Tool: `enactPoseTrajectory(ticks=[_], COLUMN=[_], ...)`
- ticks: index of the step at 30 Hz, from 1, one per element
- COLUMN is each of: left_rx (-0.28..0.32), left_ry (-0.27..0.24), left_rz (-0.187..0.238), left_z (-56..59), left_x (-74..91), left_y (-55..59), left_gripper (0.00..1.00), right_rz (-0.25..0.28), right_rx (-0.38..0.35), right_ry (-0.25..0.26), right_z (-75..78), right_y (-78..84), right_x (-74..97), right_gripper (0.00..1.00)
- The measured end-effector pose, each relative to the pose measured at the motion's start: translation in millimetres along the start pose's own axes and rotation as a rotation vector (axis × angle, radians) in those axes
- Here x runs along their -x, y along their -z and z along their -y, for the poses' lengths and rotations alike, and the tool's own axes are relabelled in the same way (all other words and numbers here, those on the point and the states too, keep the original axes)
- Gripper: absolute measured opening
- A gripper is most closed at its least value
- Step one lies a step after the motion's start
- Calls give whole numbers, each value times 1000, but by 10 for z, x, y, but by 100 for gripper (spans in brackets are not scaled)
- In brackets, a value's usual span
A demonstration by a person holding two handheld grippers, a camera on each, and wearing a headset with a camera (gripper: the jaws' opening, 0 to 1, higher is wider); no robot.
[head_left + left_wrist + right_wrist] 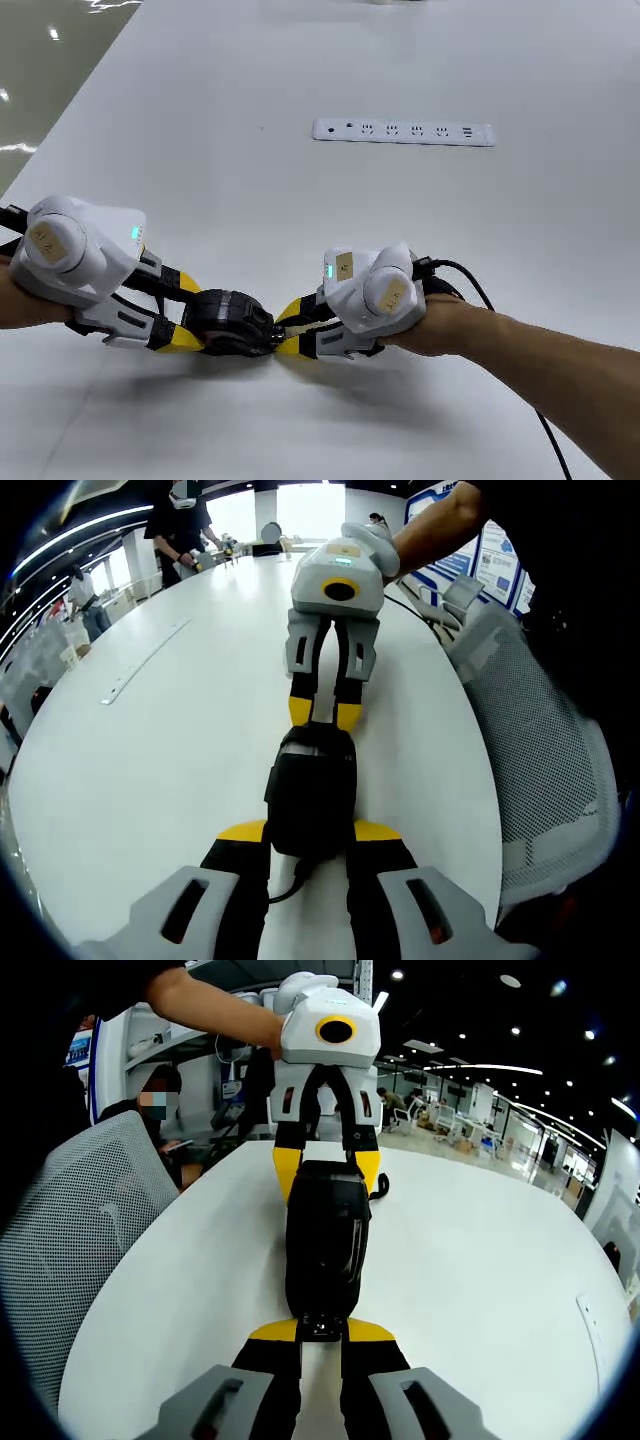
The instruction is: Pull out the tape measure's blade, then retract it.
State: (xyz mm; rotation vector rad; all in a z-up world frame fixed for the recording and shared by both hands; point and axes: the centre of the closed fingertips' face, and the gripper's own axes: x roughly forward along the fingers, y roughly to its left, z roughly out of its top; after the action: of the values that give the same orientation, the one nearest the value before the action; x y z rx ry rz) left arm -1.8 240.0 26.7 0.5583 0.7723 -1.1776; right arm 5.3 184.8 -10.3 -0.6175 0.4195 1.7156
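A black tape measure (pixel 232 322) lies on the white table (pixel 300 200) between the two grippers. My left gripper (pixel 190 312) comes in from the left, its yellow-tipped jaws shut on the sides of the case (pixel 312 790). My right gripper (pixel 290 328) faces it from the right. Its yellow fingertips (pixel 275 1330) are pinched together at the case's mouth, shut on the blade's end hook (pixel 320 1325). Only a short pale bit of blade (pixel 300 326) shows between case and jaws. The case (pixel 325 1240) runs straight away from the right gripper (pixel 322 1330) towards the left gripper (pixel 328 1170).
A white power strip (pixel 403 131) lies further back on the table. A black cable (pixel 480 290) trails from the right gripper off the near edge. A grey mesh chair (pixel 540 750) stands beside the table. People stand in the background at the far end (pixel 185 520).
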Motion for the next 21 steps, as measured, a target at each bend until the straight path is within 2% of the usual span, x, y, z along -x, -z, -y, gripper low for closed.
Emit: enactPoseTrajectory(ticks=[13, 21], left_rx=[18, 27], left_ry=[-1, -1], left_rz=[9, 15], left_z=[1, -6], left_x=[2, -1], left_y=[-1, 0], left_gripper=[23, 23], right_rz=[-9, -18], right_rx=[9, 12], right_ry=[-2, -7], right_z=[-3, 2], right_y=[4, 59], right_x=[15, 83], right_gripper=[8, 8])
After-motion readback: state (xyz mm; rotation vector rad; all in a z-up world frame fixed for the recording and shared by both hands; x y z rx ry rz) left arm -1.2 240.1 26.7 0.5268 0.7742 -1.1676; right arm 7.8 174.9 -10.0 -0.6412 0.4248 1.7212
